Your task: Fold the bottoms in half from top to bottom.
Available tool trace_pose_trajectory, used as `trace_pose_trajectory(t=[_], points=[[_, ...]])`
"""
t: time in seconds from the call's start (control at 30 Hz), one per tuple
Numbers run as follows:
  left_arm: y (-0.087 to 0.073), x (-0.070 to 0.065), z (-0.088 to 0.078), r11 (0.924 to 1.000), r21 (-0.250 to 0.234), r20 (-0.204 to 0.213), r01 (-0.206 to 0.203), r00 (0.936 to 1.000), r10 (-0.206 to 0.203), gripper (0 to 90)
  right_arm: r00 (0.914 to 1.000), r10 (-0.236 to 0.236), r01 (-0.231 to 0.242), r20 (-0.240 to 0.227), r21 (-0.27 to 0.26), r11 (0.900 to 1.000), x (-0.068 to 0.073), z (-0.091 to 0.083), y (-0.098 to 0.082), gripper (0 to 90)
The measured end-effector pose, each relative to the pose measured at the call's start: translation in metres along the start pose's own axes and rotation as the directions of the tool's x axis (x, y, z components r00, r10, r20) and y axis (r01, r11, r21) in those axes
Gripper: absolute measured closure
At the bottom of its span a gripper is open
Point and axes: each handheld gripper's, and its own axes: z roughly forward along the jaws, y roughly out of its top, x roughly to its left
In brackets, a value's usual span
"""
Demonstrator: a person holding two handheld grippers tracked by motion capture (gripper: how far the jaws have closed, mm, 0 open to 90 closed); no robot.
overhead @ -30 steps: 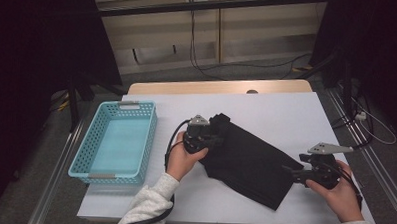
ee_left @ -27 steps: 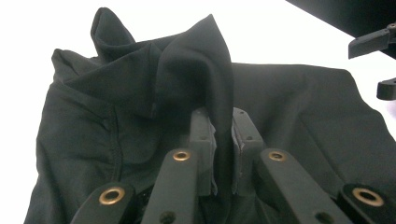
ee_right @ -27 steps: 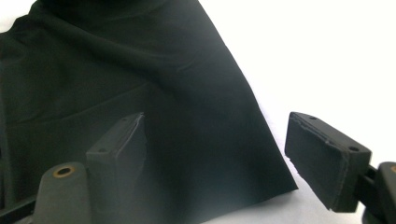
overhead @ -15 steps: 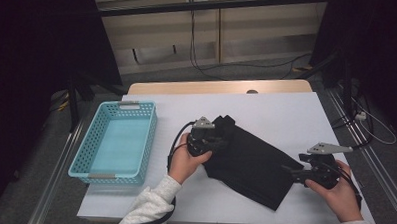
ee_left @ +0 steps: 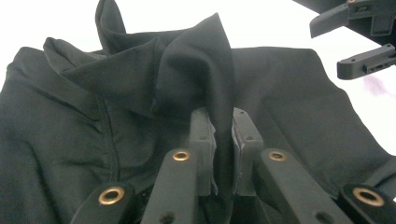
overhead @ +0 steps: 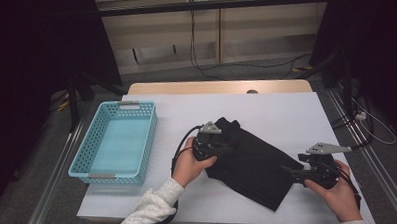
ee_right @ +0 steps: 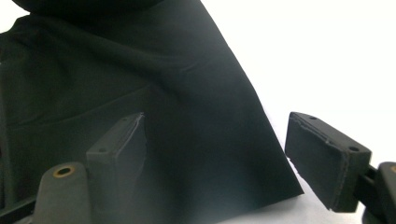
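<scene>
Left gripper [overhead: 220, 145]: jaws pressed together on a raised fold of the black cloth [overhead: 252, 164], pinched between the two pads [ee_left: 205, 140]. The fold stands up in a peak above the jaw tips in the left gripper view. The gripper sits at the cloth's upper-left corner, with the left hand [overhead: 192, 162] behind it and a pale sleeve [overhead: 150, 210] trailing toward the near edge.

Right gripper [overhead: 297, 173]: jaws spread wide. In the right gripper view one jaw lies over the cloth and the other stands off it, over bare table, with the cloth's lower right corner between them; the pads are not pressing it. The right hand [overhead: 336, 189] holds the gripper just right of the cloth.

The cloth lies mostly flat, slanting from the left gripper toward the right one, rumpled where it is pinched.

Surface: white table [overhead: 286, 115], matte. A turquoise lattice basket [overhead: 92, 161] sits well left of the cloth, near the table's left edge.

Room: beyond the cloth's far side, a wooden strip [overhead: 187, 86] borders the table. Farther back lie grey floor, a loose cable [overhead: 248, 68] and pale wall panels [overhead: 259, 29]. Dark drapes [overhead: 38, 46] hang at both sides.
</scene>
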Motion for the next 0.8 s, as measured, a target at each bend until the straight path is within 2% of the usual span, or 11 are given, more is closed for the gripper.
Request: trace_pose_trajectory(t=[0.23,0.43,0.6,0.7,0.8], points=[[-0.001,-0.010,0.005,0.9995,0.026,0.043,-0.018,0.9989,0.017,81.4,1.0000,0.000,0.000,0.000,0.000,1.000,0.000,0.000,0.000,20.9],[-0.006,-0.018,0.016,0.9979,0.056,0.063,-0.031,0.9976,0.028,80.8,1.0000,-0.004,0.004,-0.001,0.000,1.000,0.001,0.001,0.000,20.8],[-0.008,-0.020,0.018,0.9974,0.061,0.077,-0.037,0.9965,0.032,79.2,1.0000,-0.005,0.005,0.000,-0.004,1.000,0.001,0.001,0.002,20.8],[-0.010,-0.021,0.018,0.9974,0.063,0.084,-0.035,0.9960,0.030,76.9,1.0000,-0.007,0.007,-0.001,-0.011,1.000,0.002,0.002,0.004,20.9],[-0.011,-0.021,0.016,0.9979,0.056,0.085,-0.032,0.9960,0.027,68.6,0.9999,-0.013,0.013,-0.005,-0.016,1.000,0.004,0.004,0.007,20.8]])
